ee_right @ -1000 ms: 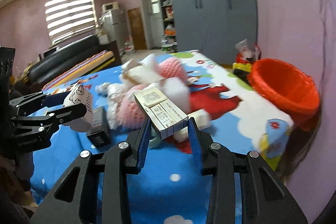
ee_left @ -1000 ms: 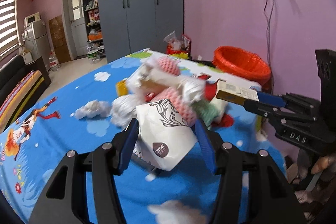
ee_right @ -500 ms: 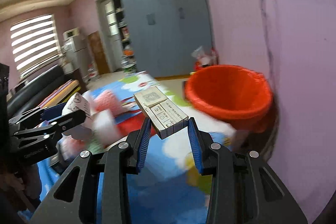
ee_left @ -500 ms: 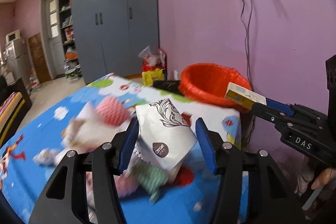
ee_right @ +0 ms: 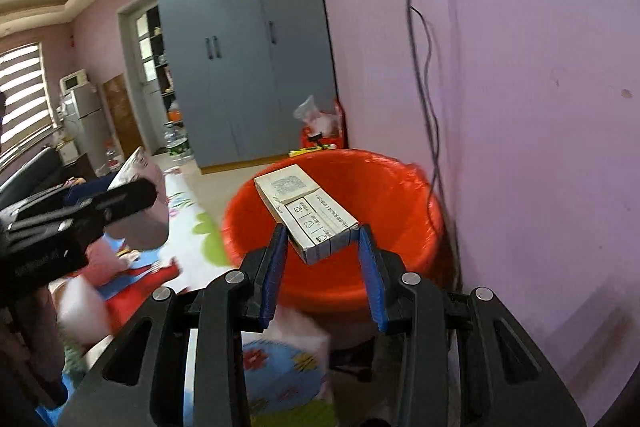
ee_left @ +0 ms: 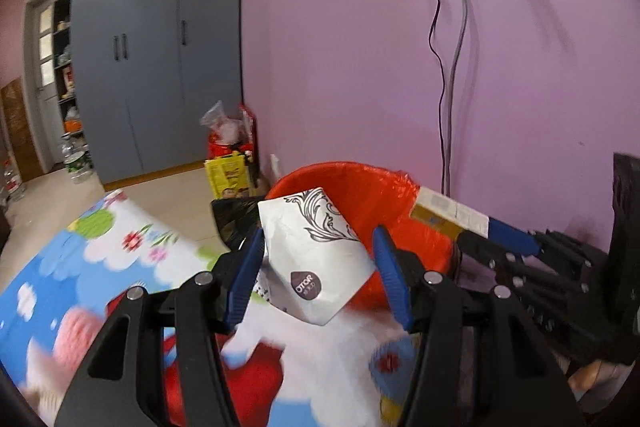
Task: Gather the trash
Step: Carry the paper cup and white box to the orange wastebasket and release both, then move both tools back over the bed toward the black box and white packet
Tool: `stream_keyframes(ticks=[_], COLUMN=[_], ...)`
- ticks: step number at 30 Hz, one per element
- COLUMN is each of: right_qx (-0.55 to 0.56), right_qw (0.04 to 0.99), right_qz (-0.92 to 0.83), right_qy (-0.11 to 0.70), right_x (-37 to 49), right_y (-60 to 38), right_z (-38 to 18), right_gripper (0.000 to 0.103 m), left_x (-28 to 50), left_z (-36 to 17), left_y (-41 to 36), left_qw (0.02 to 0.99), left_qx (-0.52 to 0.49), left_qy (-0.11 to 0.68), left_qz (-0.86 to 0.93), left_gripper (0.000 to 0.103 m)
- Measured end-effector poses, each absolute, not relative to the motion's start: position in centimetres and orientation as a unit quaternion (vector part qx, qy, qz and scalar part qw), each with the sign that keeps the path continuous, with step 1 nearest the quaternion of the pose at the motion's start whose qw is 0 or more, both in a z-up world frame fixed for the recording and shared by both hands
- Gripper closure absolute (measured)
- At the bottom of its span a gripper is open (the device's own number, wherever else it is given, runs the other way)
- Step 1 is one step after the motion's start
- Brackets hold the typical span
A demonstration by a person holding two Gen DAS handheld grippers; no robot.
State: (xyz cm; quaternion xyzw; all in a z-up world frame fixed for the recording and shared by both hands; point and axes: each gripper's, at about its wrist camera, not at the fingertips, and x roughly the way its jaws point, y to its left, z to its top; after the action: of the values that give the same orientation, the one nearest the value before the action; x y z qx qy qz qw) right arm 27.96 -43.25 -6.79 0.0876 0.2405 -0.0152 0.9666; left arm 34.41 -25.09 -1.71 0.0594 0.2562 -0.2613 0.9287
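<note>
Over the red bin (ee_right: 332, 227), my right gripper (ee_right: 323, 247) pinches a box (ee_right: 306, 213) and my left gripper (ee_left: 318, 267) clamps a paper bag (ee_left: 316, 259); releasing early risks missing the rim.

Orange-red bin (ee_right: 332, 227), white black-scrolled bag (ee_left: 316, 255), blue cartoon-print tablecloth (ee_left: 80, 267).

Bin (ee_right: 340, 227) mouth open, unobstructed from above. Wall (ee_right: 540, 107) just right of bin, cables (ee_right: 424, 67) hanging along it. Counter (ee_right: 192, 235) edge close on bin's left. Left tool (ee_left: 320, 263) and right tool (ee_right: 322, 239) side by side, narrow gap between.
</note>
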Motion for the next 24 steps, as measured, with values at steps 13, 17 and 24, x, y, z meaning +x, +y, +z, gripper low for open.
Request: stream_keyframes(ticks=[13, 17, 24], right_qx=[0.096, 0.088, 0.093], right_qw=[0.965, 0.966, 0.968], right_qz=[-0.055, -0.071, -0.081], right_qy=[0.240, 0.233, 0.219], right_x=[34.3, 33.0, 27.2], right_y=[-46.6, -46.4, -44.0], right_z=[-9.3, -9.1, -7.3], right_gripper=[0.037, 0.037, 0.028], left_x=[43.6, 42.9, 37.9], left_z=[-2.9, -2.3, -0.2], left_y=[-30.0, -28.7, -25.3], left_qw=[0.919, 0.925, 0.935], left_qx=[0.054, 0.054, 0.055], left_qy=[0.281, 0.277, 0.262], left_qz=[-0.272, -0.255, -0.234], left_gripper=[0.018, 0.010, 0.009])
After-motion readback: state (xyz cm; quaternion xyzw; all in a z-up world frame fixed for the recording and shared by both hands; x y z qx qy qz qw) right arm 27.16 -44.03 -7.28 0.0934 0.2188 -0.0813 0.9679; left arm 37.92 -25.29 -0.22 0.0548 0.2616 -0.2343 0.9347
